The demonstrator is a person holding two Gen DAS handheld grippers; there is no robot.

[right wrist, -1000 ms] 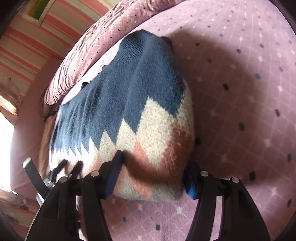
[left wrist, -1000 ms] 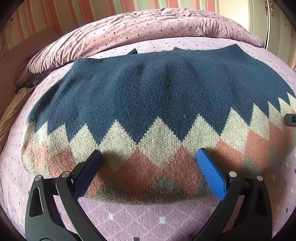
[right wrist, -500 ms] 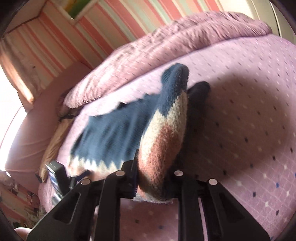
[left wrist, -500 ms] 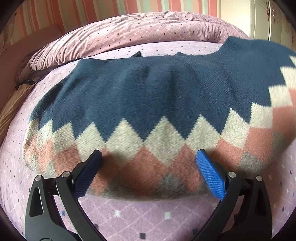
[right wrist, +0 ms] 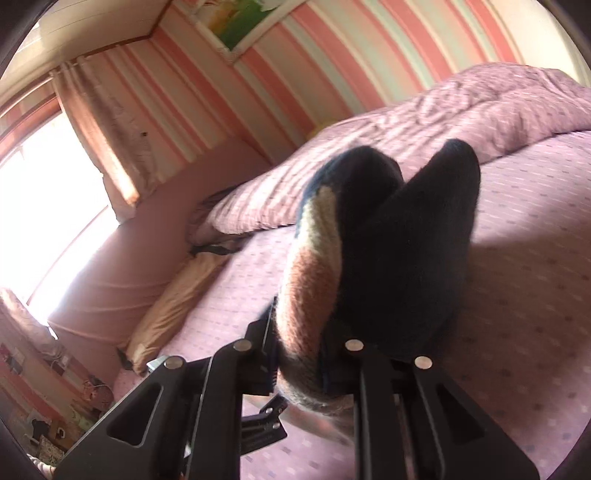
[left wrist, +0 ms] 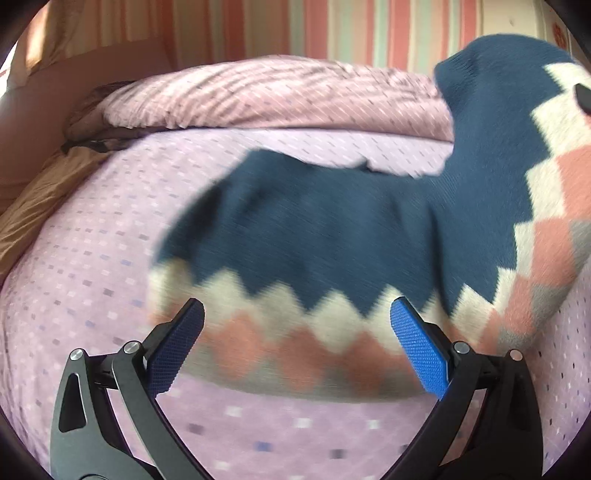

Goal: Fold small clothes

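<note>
The sweater (left wrist: 332, 229), navy knit with a band of cream, salmon and grey diamonds along its hem, is what we have in hand. We see no brand, label or lettering on it or anywhere around it.

Nearest to us in the right wrist view, the right gripper (right wrist: 314, 362) has its two fingers drawn together and clamped on the sweater's hem corner, the patterned edge bunched between the pads and the navy body rising in two dark folds in front of the lens, which hides much of the bed behind it. In the left wrist view that same corner hangs lifted at the far right, above the rest of the knit.

The left gripper (left wrist: 295, 347) holds its blue pads (left wrist: 419, 350) well apart, one on either side of the sweater's hem near its middle; the blur keeps us from telling whether they touch the wool.

The rest of the sweater lies on the lilac bedsheet (left wrist: 92, 258), dotted with small squares. Beyond the sweater a rumpled mauve duvet (left wrist: 277, 96) is heaped across the bed. Left of the sweater a tan pillow (right wrist: 177, 295) lies at the sheet's edge against a pink headboard (right wrist: 147, 229). Farther still stand the pink-striped wall (right wrist: 332, 66), a framed picture (right wrist: 240, 22) high on it, and a curtain (right wrist: 107, 122) beside a bright window (right wrist: 44, 206).
</note>
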